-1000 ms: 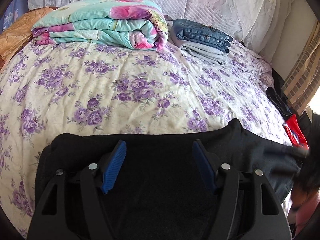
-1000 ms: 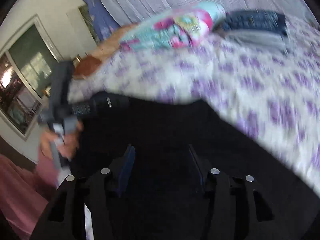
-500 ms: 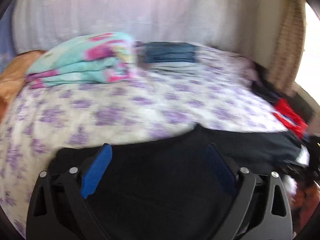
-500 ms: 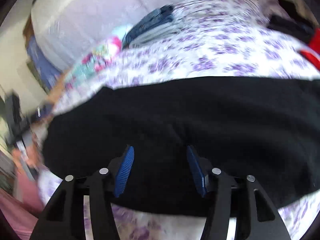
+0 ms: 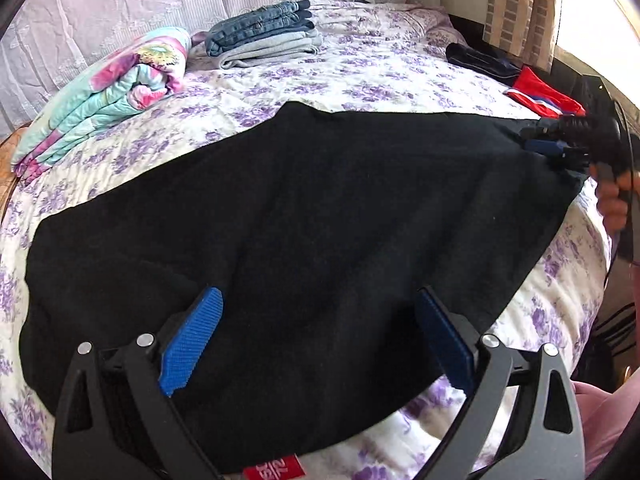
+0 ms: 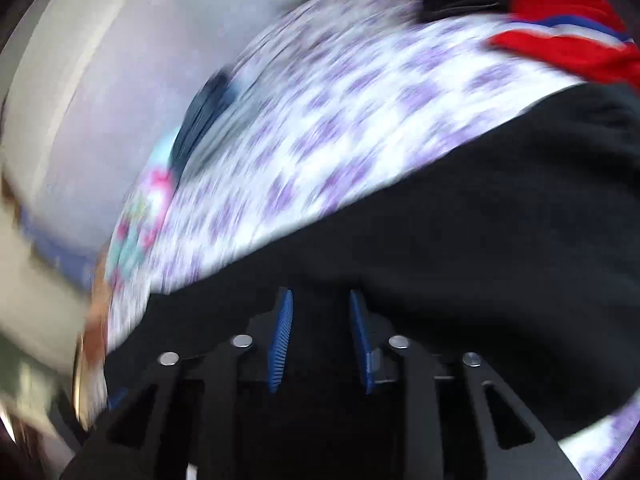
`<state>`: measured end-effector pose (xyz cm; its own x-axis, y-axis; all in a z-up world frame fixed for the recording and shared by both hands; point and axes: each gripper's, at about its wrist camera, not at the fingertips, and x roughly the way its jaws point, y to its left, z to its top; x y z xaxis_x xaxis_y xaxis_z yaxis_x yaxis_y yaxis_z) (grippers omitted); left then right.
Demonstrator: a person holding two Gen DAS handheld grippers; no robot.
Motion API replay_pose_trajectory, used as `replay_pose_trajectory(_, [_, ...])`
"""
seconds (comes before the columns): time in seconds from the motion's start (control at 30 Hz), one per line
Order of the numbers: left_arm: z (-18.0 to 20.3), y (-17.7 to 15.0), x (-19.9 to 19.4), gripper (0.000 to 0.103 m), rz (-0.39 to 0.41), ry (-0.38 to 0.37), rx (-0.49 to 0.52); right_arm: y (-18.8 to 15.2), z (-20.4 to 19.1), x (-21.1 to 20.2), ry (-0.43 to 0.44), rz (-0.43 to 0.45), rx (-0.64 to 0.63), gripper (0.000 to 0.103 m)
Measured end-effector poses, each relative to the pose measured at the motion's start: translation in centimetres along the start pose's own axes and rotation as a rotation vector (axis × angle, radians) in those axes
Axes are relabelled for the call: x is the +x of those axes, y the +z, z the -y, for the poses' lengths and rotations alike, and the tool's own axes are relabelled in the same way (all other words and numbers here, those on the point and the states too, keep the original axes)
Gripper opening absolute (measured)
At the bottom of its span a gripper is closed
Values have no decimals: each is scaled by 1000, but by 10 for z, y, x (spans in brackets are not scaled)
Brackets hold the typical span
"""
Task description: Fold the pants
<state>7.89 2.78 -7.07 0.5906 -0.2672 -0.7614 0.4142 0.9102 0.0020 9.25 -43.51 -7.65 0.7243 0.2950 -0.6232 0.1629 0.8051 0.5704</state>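
Observation:
Black pants [image 5: 304, 216] lie spread flat across the near part of the flowered bed [image 5: 360, 72]. My left gripper [image 5: 316, 320] is open wide, its blue pads [image 5: 192, 336] just above the near edge of the pants, empty. My right gripper [image 5: 560, 140] shows at the far right end of the pants in the left wrist view. In the blurred right wrist view it [image 6: 320, 320] hangs low over the black cloth [image 6: 460, 248], its blue pads [image 6: 282, 328] partly apart with nothing seen between them.
A folded floral quilt [image 5: 108, 92] and a stack of folded jeans [image 5: 264, 36] lie at the back of the bed. A red garment [image 5: 544, 96] and a dark one [image 5: 480, 60] lie at the right edge. A white lace curtain hangs behind.
Both grippers have swung apart along the pants. The left camera now sees the whole garment laid out. The right gripper has moved to the right end and its pads stand closer together.

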Motion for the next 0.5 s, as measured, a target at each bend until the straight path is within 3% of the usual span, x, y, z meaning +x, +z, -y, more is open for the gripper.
replay_pose_trajectory(0.07, [0,7,-4,95,10,-16,-21,5,-24,-4,11,56,-119,66])
replay_pose_trajectory(0.17, [6,18,-11,95,44,-129,-74,7,-54,20,106,-26,-243,66])
replay_pose_trajectory(0.2, [9,19,-10,95,45,-142,-77,9,-56,28,98,-45,-254,66])
replay_pose_trajectory(0.23, [11,20,-7,95,39,-140,-77,14,-52,36,44,-50,-257,66])
replay_pose_trajectory(0.27, [10,18,2,95,14,-109,-78,21,-41,43,-62,-37,-244,65])
replay_pose_trajectory(0.33, [7,11,17,95,-28,-89,-87,34,-7,33,-231,62,-196,63])
replay_pose_trajectory(0.37, [8,8,15,95,-8,-91,-75,39,9,23,-284,104,-160,56])
replay_pose_trajectory(0.43, [12,7,11,95,-4,-66,-50,45,38,-3,-298,161,-63,54])
replay_pose_trajectory(0.5, [17,8,12,95,-10,-34,-35,44,55,-36,-297,222,-8,60])
